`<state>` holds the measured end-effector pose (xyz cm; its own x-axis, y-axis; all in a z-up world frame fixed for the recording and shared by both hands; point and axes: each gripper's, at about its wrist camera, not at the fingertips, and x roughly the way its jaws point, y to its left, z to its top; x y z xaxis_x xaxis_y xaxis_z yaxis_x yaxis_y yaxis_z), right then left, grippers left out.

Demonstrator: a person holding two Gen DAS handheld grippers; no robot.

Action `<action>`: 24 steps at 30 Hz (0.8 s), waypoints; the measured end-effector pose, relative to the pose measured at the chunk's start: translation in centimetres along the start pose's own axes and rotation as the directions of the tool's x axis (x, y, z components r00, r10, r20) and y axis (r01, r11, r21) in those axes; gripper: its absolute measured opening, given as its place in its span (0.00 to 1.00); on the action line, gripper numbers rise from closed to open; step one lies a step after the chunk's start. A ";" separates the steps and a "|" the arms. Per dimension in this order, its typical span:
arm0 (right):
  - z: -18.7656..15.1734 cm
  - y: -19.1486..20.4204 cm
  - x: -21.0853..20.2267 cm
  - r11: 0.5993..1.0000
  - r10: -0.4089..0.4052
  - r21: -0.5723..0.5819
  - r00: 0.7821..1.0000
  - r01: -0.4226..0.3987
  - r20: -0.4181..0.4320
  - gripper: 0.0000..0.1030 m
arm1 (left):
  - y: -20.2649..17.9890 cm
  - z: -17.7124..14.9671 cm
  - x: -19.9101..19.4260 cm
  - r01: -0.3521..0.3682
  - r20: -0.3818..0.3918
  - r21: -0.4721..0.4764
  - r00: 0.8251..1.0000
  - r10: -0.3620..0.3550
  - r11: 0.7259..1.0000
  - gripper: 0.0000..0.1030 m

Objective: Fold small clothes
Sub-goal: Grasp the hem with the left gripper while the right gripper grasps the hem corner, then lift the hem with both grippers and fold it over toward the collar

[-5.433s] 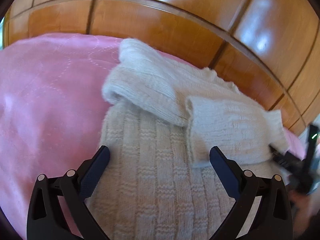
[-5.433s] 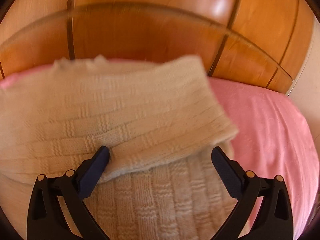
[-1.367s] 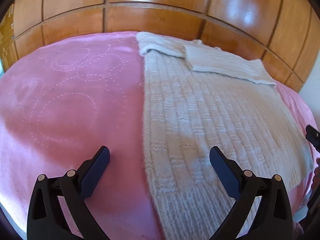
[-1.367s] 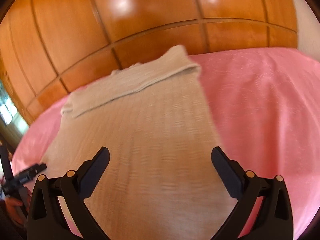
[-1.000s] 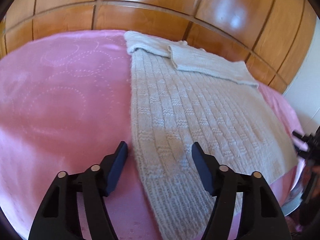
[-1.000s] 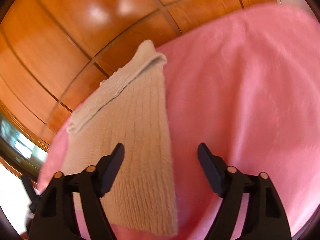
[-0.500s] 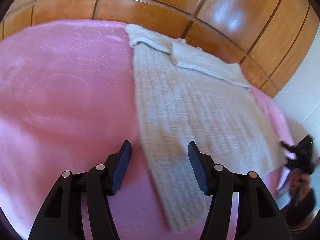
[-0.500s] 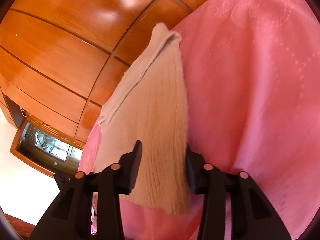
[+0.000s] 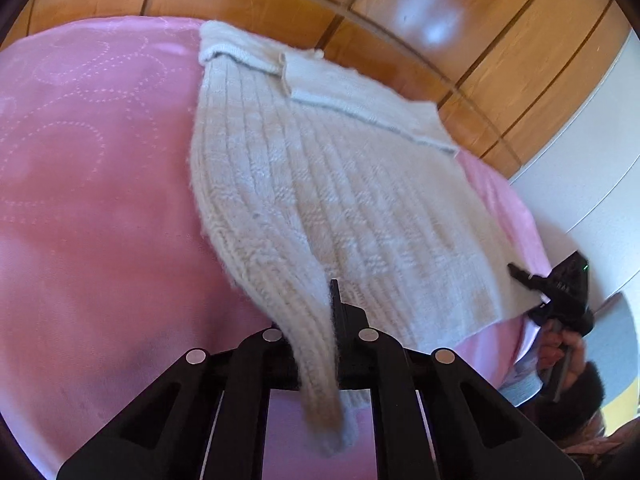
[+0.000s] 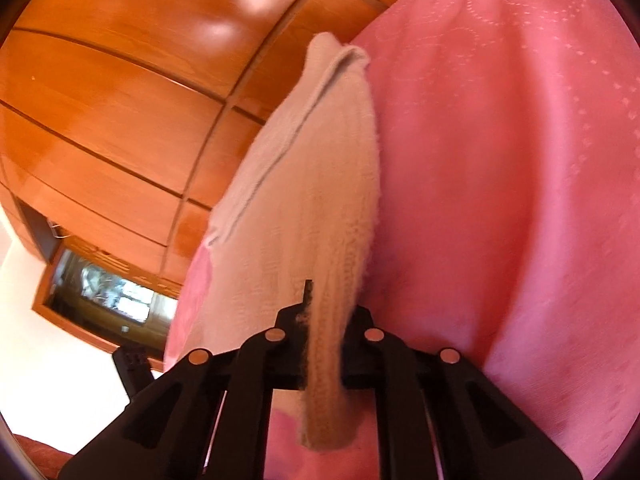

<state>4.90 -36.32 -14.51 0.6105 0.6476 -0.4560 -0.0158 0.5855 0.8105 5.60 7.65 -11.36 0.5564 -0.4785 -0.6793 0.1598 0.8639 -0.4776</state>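
Both grippers are now pinching hem corners of the sweater (image 9: 332, 184), where moments ago their jaws were spread: left gripper (image 9: 320, 320) at 6 o'clock, right gripper (image 10: 324, 320) likewise; the sweater is lying on the pink bedspread (image 9: 88, 184), corners lifting

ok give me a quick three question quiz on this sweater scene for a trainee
1. True or false: the left gripper is shut on the sweater.
2. Which part of the sweater does the right gripper hold? A) collar B) a bottom corner C) a sleeve cuff
3. Fill in: the sweater lies on a ____ bedspread.

Key: 1 true; 2 B; 3 pink
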 end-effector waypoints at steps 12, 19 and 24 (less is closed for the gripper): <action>0.1 2.8 -3.3 0.937 0.348 -0.014 0.932 -0.348 0.101 0.06 | -1.1 1.3 -7.3 0.239 0.166 -0.010 0.958 -0.234 0.971 0.05; -0.6 5.5 -6.4 0.867 0.497 -0.124 0.859 -0.483 0.125 0.06 | -1.1 1.1 -11.5 0.390 0.216 -0.013 0.900 -0.379 0.921 0.05; -2.4 6.7 -9.7 0.762 0.639 -0.233 0.759 -0.604 0.125 0.06 | -1.2 0.2 -15.6 0.547 0.239 0.023 0.810 -0.536 0.837 0.05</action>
<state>-3.03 -37.48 -5.61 0.5520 0.8049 0.2179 -0.5654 0.1693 0.8073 -3.16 14.11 -0.08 0.5597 -0.8128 -0.1616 0.4565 0.4651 -0.7585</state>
